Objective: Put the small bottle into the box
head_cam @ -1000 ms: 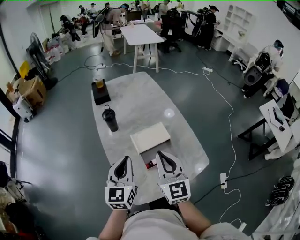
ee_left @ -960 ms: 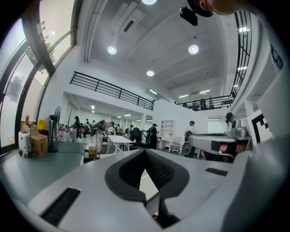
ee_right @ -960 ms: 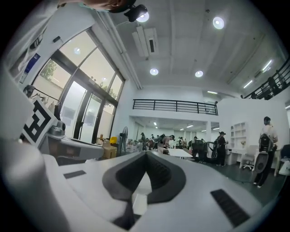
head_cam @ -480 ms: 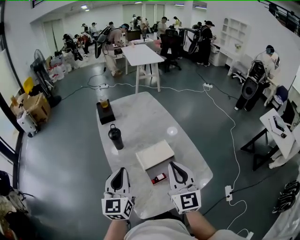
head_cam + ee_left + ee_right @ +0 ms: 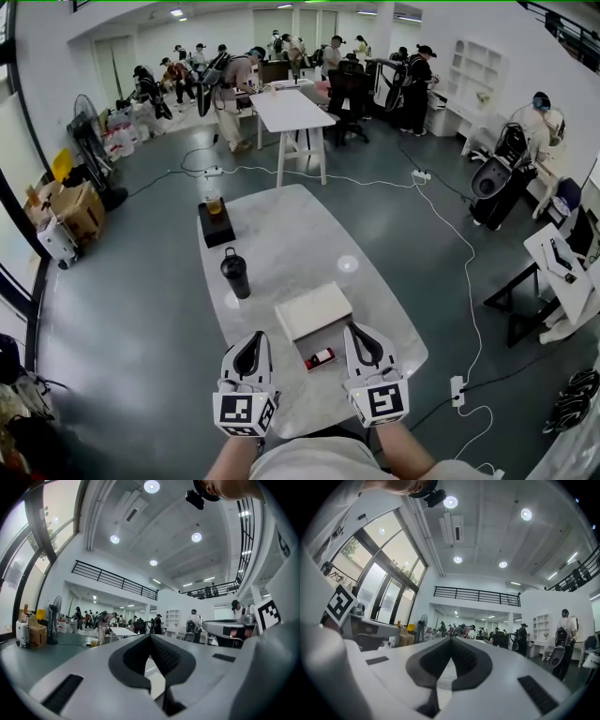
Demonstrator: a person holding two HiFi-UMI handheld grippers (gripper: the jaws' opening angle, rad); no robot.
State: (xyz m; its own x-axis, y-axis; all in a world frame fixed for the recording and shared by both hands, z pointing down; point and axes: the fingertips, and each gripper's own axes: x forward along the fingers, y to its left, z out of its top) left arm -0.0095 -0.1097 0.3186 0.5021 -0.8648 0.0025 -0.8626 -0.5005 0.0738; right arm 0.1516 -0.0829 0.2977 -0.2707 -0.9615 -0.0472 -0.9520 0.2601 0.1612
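A small red bottle (image 5: 320, 357) lies on its side on the marble table (image 5: 281, 244), just in front of the flat white box (image 5: 313, 310). My left gripper (image 5: 247, 345) hovers over the table's near edge, left of the bottle, its jaws shut with nothing between them. On the bottle's right, my right gripper (image 5: 363, 339) is also shut and empty. Both gripper views point up and outward across the room. In them I see only the closed fingertips (image 5: 151, 641) of the left and the closed fingertips (image 5: 451, 641) of the right. The lid of the box is closed.
A black flask (image 5: 234, 272) stands on the table left of the box. Farther back is a black block with a glass of amber drink (image 5: 215, 221) on it. A white table (image 5: 292, 110) and several people fill the far end. A cable (image 5: 450, 244) runs along the floor on the right.
The head view has tilted up, so the table and both grippers sit a little lower and further right in the picture. The bottle, half hidden before, now shows fully between the grippers.
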